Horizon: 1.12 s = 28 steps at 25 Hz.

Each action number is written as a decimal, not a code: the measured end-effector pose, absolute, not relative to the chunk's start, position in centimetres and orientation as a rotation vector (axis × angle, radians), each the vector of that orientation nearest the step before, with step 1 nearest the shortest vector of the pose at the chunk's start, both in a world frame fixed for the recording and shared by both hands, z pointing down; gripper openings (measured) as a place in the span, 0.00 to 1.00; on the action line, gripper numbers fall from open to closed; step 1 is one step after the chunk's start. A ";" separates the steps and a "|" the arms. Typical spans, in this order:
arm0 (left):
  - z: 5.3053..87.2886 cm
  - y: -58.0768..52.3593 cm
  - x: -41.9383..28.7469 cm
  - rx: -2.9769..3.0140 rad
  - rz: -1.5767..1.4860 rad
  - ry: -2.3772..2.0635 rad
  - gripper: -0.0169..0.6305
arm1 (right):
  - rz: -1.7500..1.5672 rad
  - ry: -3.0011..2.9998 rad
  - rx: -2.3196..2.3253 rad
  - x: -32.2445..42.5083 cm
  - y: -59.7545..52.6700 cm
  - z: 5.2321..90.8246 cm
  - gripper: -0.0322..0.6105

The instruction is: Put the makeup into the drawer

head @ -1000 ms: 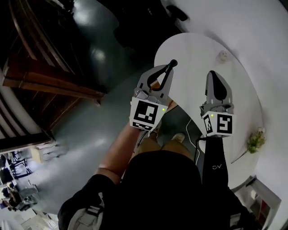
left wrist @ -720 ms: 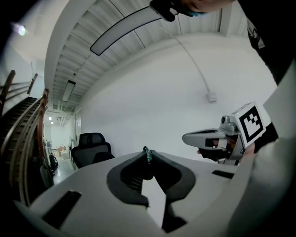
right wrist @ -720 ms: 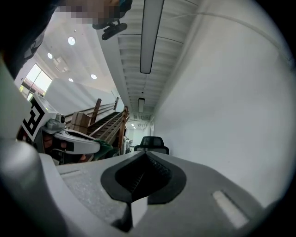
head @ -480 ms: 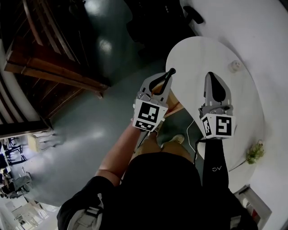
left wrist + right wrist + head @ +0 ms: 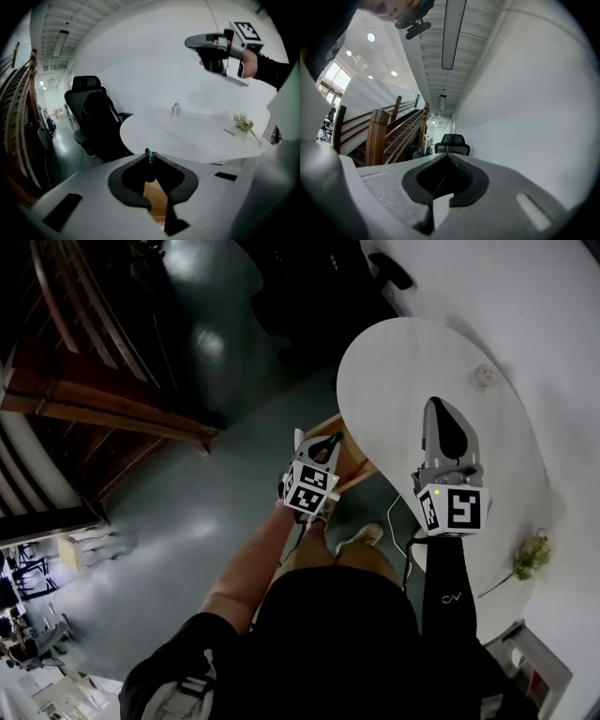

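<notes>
two grippers are held by the near edge of the round white table (image 5: 412, 352). the left gripper (image 5: 329, 443) is angled downward just off the table's edge, over the pale wooden drawer (image 5: 351, 457) that juts out from beneath the tabletop. its jaws are clamped on a slim dark makeup stick (image 5: 149, 158) with teal lettering, which pokes up past the jaw tips, and bare wood is seen below it through the gap. the right gripper (image 5: 439, 414) is held level above the table, its jaws brought together with nothing between them. a small clear bottle (image 5: 483, 375) and a sprig of greenery (image 5: 532, 555) are seen on the table, well apart from the drawer. the step in hand is judged to be the carrying of the stick to the drawer; the placing is not yet done. for the next move, the stick would need to be brought inside the drawer's walls, clear of the table's edge. the jaws should be parted only once it is low enough not to bounce or roll out.
</notes>
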State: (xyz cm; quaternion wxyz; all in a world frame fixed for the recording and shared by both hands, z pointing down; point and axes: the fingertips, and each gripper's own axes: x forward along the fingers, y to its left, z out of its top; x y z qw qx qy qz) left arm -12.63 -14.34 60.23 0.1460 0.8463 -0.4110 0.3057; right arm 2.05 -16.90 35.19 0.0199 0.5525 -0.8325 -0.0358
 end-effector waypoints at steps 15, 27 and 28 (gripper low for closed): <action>65.8 -13.3 -11.9 2.366 1.006 -0.992 0.29 | -0.084 -2.563 1.720 2.0 -17.5 36.3 0.06; 66.5 -13.0 -12.0 2.373 1.004 -0.958 0.38 | -0.070 -2.551 1.727 2.2 -17.4 36.9 0.06; 66.6 -12.9 -12.0 2.369 1.008 -0.955 0.38 | -0.070 -2.550 1.727 2.2 -17.4 36.9 0.06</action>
